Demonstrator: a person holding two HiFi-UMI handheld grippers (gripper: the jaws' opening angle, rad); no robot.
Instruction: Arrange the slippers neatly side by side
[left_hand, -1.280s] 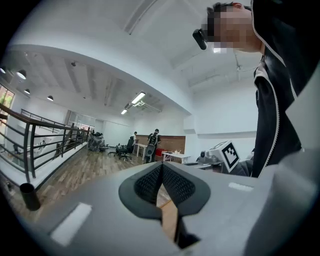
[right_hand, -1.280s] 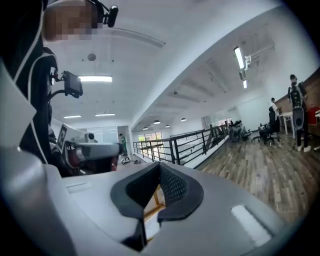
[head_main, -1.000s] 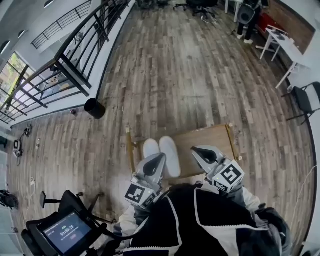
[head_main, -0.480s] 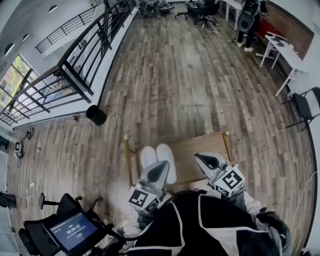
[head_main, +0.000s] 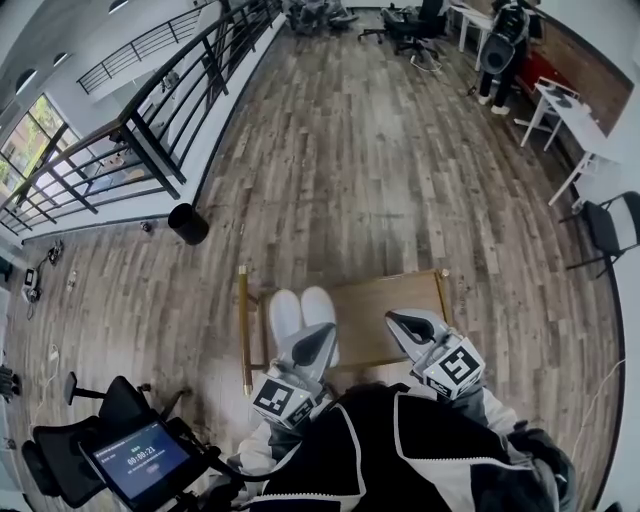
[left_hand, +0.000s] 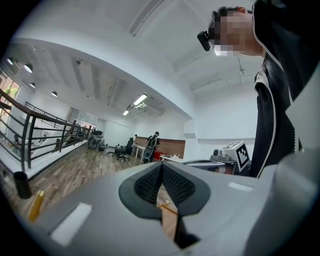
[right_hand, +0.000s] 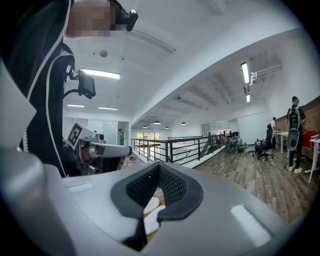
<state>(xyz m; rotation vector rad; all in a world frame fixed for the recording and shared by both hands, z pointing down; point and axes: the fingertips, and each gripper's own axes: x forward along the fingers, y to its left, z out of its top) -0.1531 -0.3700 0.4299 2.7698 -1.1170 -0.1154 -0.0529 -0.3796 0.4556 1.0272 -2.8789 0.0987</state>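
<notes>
**On the table (head_main: 390, 300), slippers (head_main: 285, 315) paired, both tongs shut**

Lower middle of the head view: the two white slippers lie side by side on the left part of the wooden table, toes toward the top of the frame. Their edges are just beside one another, maybe touching; it's too close to call. The left tongs (head_main: 320, 333) hover at the heel end of the pair, and their own view shows the jaws pressed together with nothing between them. The right tongs (head_main: 397, 320) sit over bare wood to the right, apart from the pair, likewise closed and empty. The slippers peek out low beneath them in the right gripper view.

By my read, the arranging step looks as good as done: the pair lies parallel and about level. The next move calls for little. Check the heels, and if a nudge is needed, give a soft push with closed tips. Otherwise it's a clean pull-back that doesn't clip the heels.
</notes>
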